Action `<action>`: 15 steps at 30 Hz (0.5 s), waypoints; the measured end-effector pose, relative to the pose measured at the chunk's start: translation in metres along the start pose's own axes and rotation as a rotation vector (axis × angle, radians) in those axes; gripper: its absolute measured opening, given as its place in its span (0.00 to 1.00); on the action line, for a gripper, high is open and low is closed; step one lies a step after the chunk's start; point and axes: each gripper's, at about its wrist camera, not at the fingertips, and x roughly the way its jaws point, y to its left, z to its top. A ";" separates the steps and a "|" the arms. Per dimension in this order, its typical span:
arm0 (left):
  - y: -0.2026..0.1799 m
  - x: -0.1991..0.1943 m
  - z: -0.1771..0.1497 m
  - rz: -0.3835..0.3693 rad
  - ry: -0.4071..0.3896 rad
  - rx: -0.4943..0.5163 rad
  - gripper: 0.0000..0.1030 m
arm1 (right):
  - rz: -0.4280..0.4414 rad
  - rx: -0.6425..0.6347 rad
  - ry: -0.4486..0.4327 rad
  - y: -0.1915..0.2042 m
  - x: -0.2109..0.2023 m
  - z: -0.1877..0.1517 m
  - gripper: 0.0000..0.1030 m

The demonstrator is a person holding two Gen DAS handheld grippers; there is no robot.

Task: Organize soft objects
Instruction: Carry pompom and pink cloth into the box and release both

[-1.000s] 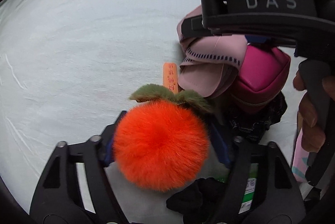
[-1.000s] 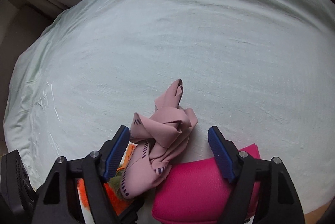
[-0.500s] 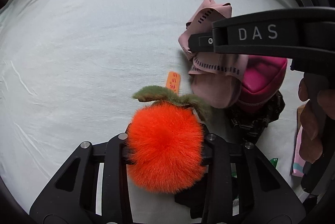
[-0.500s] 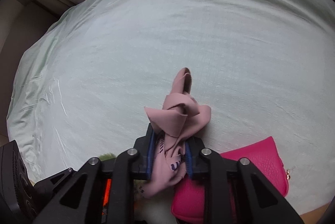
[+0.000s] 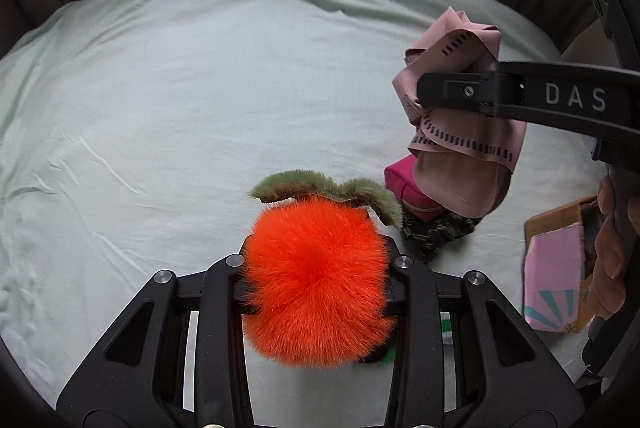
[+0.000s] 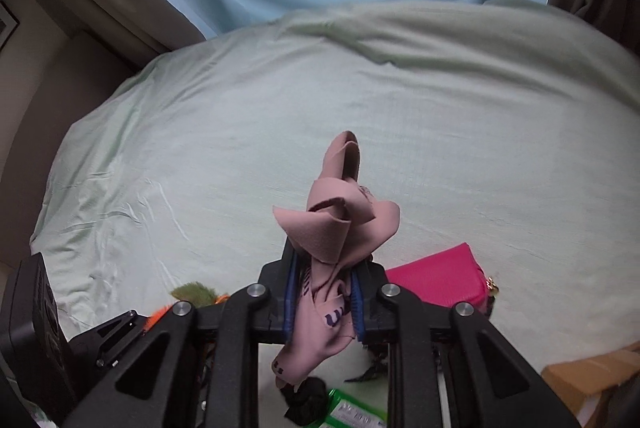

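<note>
Orange fluffy pom-pom (image 5: 316,284) with its green leaf collar (image 5: 324,188) sits squeezed between the closed jaws of the left gripper (image 5: 318,280), held above the pale green bedsheet (image 5: 180,108). At its 2 o'clock the right gripper (image 6: 324,302) is clamped tight on a crumpled dusty-pink cloth (image 6: 340,224), which hangs clear of the sheet. Below that cloth, at the pom-pom's 3 o'clock, a magenta pouch (image 6: 440,276) lies on the sheet.

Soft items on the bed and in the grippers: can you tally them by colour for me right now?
Orange: 1, the fluffy pom-pom fruit, held by the left gripper
Dusty pink: 1, the cloth, held by the right gripper
Magenta: 1, the pouch on the sheet
Black: 2, the scrunchie and the small black fabric piece
Total: 5
</note>
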 end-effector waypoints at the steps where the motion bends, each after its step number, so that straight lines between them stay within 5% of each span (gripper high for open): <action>1: 0.001 -0.013 0.000 0.000 -0.012 0.001 0.30 | 0.001 0.001 -0.011 0.002 -0.012 -0.001 0.19; 15: -0.024 -0.163 -0.021 -0.030 -0.105 0.063 0.30 | -0.006 0.068 -0.149 0.040 -0.163 -0.055 0.19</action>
